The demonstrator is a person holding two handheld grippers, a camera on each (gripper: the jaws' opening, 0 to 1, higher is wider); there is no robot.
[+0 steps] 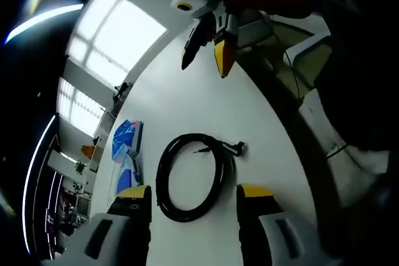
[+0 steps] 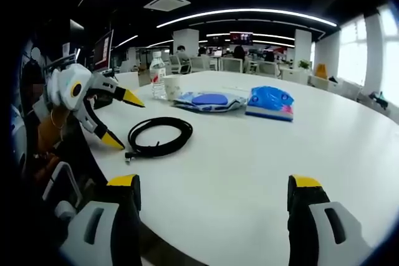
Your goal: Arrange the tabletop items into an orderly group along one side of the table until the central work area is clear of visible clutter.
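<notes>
A coiled black cable (image 1: 161, 179) lies on the white table (image 1: 249, 116), just ahead of my left gripper (image 1: 194, 192), whose yellow-tipped jaws stand open on either side of it, holding nothing. In the right gripper view the cable (image 2: 156, 150) rests near the table's left edge, and the left gripper (image 2: 124, 121) hovers open beside it. My right gripper (image 2: 215, 182) is open over bare table, holding nothing; in the left gripper view the right gripper (image 1: 206, 66) hangs open beyond the cable. Two blue packets (image 2: 209, 99) (image 2: 270, 103) lie farther back.
A water bottle (image 2: 158, 74) and a paper cup (image 2: 171, 85) stand behind the cable at the table's far left. The blue packets (image 1: 126, 138) sit left of the cable in the left gripper view. Chairs (image 1: 312, 60) line the table edge. Office desks and people are far behind.
</notes>
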